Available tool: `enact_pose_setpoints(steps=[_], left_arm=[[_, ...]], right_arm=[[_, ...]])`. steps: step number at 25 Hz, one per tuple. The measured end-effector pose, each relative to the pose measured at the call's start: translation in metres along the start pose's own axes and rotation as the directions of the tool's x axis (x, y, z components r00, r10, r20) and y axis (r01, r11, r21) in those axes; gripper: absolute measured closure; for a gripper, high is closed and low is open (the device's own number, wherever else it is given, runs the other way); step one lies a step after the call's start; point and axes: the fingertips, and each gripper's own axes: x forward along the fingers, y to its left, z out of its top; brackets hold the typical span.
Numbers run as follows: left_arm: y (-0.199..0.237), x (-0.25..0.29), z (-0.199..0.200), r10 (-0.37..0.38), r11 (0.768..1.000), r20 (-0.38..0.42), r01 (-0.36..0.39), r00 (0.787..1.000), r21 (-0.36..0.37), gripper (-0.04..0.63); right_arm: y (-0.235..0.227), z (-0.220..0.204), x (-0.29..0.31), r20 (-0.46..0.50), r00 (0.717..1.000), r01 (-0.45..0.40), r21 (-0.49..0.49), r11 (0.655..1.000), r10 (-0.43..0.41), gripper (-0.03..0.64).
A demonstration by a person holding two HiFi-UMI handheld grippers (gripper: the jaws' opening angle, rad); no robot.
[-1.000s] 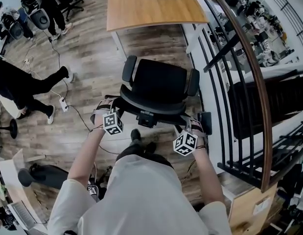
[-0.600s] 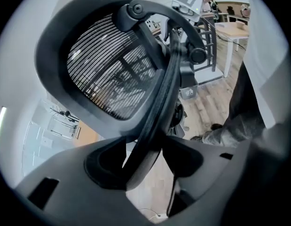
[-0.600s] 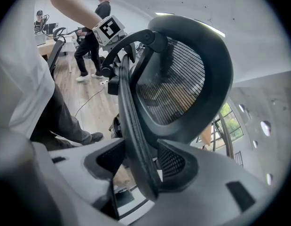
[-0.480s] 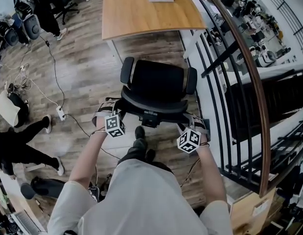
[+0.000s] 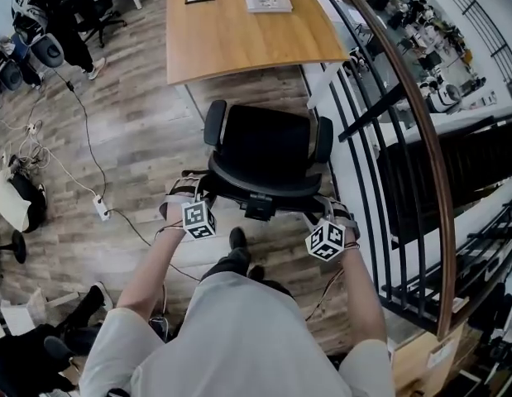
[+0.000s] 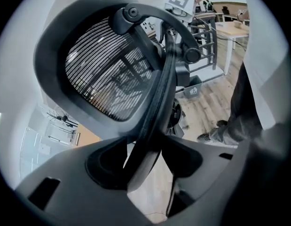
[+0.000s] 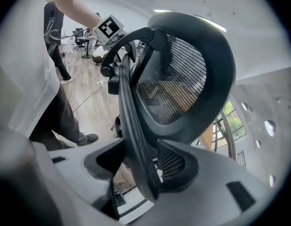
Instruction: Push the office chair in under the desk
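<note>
Left gripper (image 5: 192, 195) and right gripper (image 5: 322, 209), each clamped on the backrest rim (image 5: 260, 190) of the office chair (image 5: 268, 143), mid-frame, just below the desk (image 5: 239, 31), not yet under it. Probably rolls freely; stiff rim, yielding mesh (image 6: 103, 74), so best gripped at the rim.

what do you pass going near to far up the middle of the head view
shirt → shoe → chair → desk → papers
</note>
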Motion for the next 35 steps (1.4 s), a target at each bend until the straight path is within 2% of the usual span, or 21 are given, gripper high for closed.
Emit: enact_pose_setpoints(steps=[7, 12, 18, 29, 35], left_arm=[[0.029, 0.020, -0.001, -0.047, 0.998, 0.009, 0.047, 0.999, 0.043, 0.390], [0.055, 0.035, -0.003, -0.030, 0.999, 0.027, 0.029, 0.999, 0.041, 0.394], [0.088, 0.052, -0.003, -0.018, 1.000, 0.023, 0.017, 1.000, 0.015, 0.393], [0.139, 0.085, 0.002, 0.000, 0.999, 0.011, 0.000, 1.000, -0.037, 0.393], [0.170, 0.106, 0.002, 0.008, 0.997, -0.025, -0.010, 1.000, -0.080, 0.391]], right_arm=[[-0.034, 0.006, 0.021, -0.030, 1.000, 0.007, 0.029, 1.000, -0.006, 0.402], [-0.066, 0.013, 0.043, -0.058, 0.998, 0.031, 0.030, 0.999, -0.030, 0.402], [-0.107, 0.021, 0.060, -0.066, 0.996, 0.065, 0.017, 0.998, -0.064, 0.400], [-0.179, 0.029, 0.098, -0.041, 0.998, 0.036, -0.036, 0.999, -0.038, 0.397], [-0.221, 0.036, 0.121, -0.022, 1.000, 0.006, -0.077, 0.997, -0.008, 0.397]])
